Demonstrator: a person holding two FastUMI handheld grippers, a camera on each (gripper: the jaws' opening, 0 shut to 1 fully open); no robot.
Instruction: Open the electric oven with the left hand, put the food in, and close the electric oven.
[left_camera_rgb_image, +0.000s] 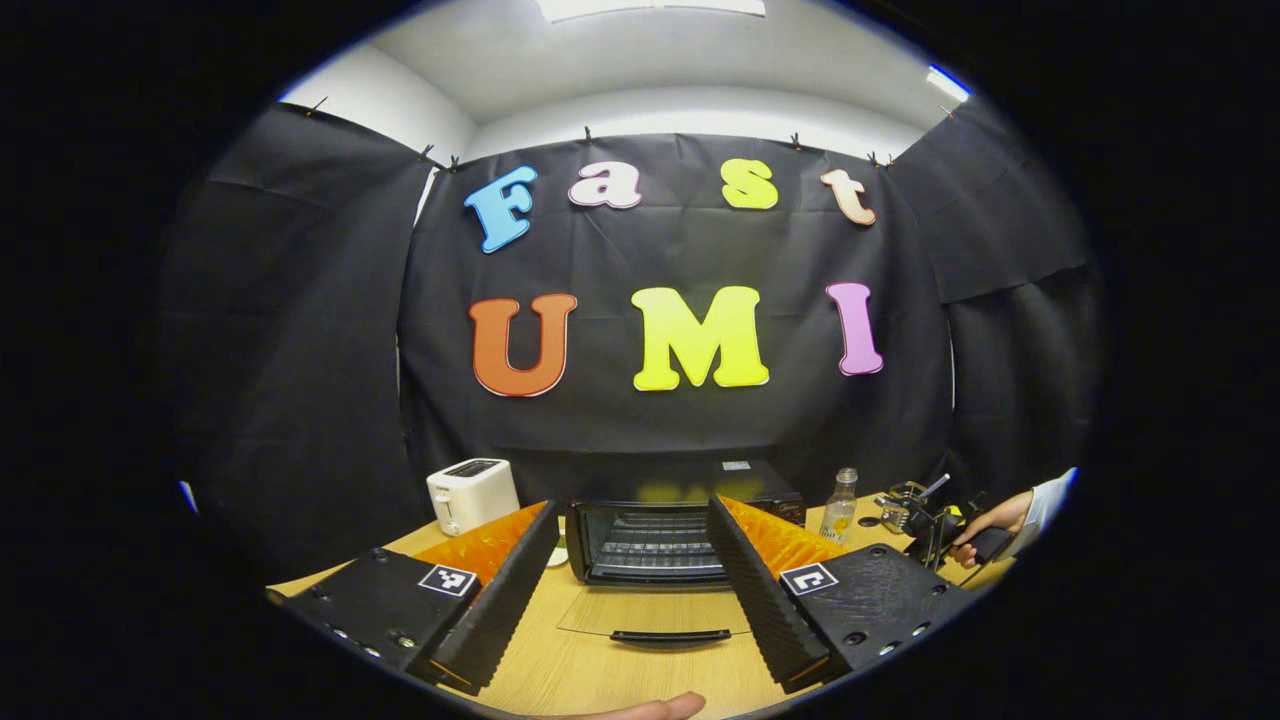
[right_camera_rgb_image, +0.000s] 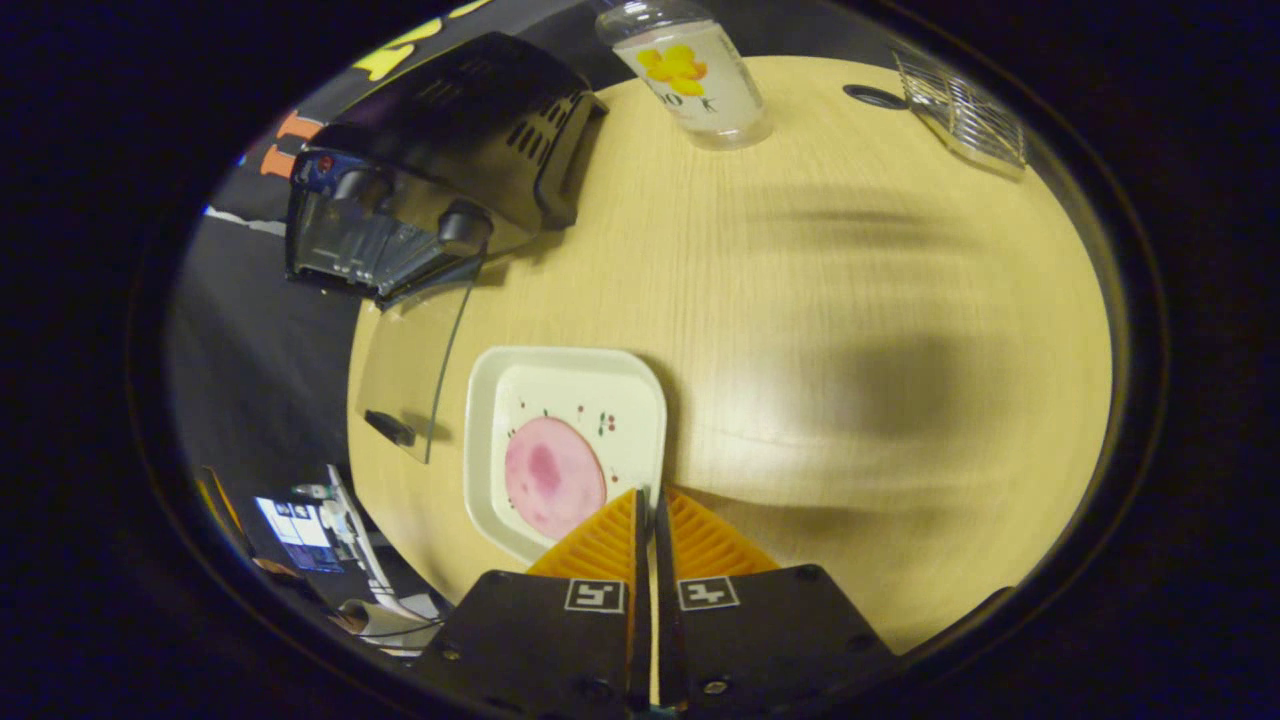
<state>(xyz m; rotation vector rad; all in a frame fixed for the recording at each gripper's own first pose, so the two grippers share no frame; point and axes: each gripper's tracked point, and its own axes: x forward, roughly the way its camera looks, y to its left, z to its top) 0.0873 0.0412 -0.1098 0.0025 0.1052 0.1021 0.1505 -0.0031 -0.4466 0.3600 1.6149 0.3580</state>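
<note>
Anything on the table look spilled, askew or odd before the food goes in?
Nothing stands out. The oven door lies fully open on the table, the pink food slice sits on its white plate, and the bottle stands upright.

Bottle top cut off by right gripper view's edge, plate near corner hidden behind fingers, wire rack partly cut off.

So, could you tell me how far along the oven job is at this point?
Done: the oven is open, its glass door lying flat on the table. In hand: the right gripper is closed on the rim of the plate carrying the pink food slice, which sits on the table. The left gripper is open and empty. Left: put the food inside and shut the door.
</note>
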